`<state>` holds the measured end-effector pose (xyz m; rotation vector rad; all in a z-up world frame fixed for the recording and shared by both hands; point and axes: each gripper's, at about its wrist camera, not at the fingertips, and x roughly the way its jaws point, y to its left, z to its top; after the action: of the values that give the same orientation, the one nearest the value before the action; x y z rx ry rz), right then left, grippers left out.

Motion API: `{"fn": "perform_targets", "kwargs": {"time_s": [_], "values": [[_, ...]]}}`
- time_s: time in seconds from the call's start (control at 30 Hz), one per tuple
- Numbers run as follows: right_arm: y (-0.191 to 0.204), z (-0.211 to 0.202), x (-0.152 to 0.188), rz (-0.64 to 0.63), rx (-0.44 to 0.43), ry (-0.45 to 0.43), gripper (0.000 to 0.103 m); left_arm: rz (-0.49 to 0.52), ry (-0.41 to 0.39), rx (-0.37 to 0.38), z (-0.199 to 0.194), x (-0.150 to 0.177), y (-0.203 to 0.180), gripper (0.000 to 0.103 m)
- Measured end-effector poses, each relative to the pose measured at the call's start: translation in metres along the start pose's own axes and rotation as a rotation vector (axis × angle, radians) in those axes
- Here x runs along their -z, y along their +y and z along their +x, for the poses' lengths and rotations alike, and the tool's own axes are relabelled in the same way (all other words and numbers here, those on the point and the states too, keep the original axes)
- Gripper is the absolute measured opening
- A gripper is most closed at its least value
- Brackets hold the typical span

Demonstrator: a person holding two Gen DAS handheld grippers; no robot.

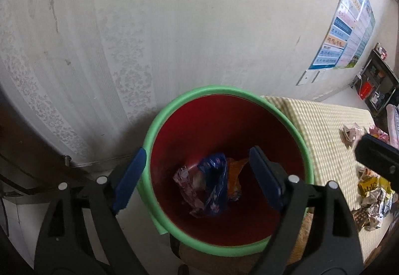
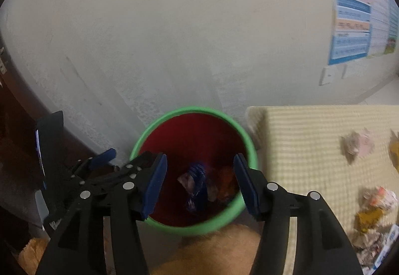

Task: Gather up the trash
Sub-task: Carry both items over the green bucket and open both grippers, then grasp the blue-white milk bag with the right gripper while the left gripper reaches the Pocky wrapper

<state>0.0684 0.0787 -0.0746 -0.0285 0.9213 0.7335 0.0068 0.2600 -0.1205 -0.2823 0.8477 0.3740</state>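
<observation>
No legible text: print on the wall poster (image 1: 346, 26) and yellow wrapper (image 1: 371, 187) is too small to read.

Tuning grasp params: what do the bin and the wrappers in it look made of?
Bin: looks like moulded plastic, smooth red inside with a green rim, faint sheen. Blue wrapper and orange wrapper: thin printed film, probably foil-lined, going by the sharp creases and glints.
</observation>
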Motion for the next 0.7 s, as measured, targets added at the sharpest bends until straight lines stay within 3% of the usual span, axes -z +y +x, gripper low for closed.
{"fn": "perform_targets", "kwargs": {"time_s": [0.17,0.4,0.47,0.6,0.7], "values": [[-0.055,-0.04,0.033,0.08,0.12,-0.017,0.056,0.045,0.0,0.03,-0.006,0.003,-0.02,0.082],[-0.186,-0.116,0.115,0.306,0.474,-0.021,0.057,0.124,0.013,0.103,-0.016,0.009,-0.067,0.082],[-0.226,-0.138,0.135,0.406,0.533,-0.022,0.057,0.16,0.025,0.141,-0.02,0.014,-0.089,0.082],[-0.276,-0.159,0.162,0.527,0.577,-0.008,0.069,0.251,0.051,0.216,-0.028,0.026,-0.136,0.082],[-0.302,-0.155,0.179,0.617,0.502,0.001,0.069,0.331,0.064,0.268,-0.034,0.035,-0.176,0.083]]}}
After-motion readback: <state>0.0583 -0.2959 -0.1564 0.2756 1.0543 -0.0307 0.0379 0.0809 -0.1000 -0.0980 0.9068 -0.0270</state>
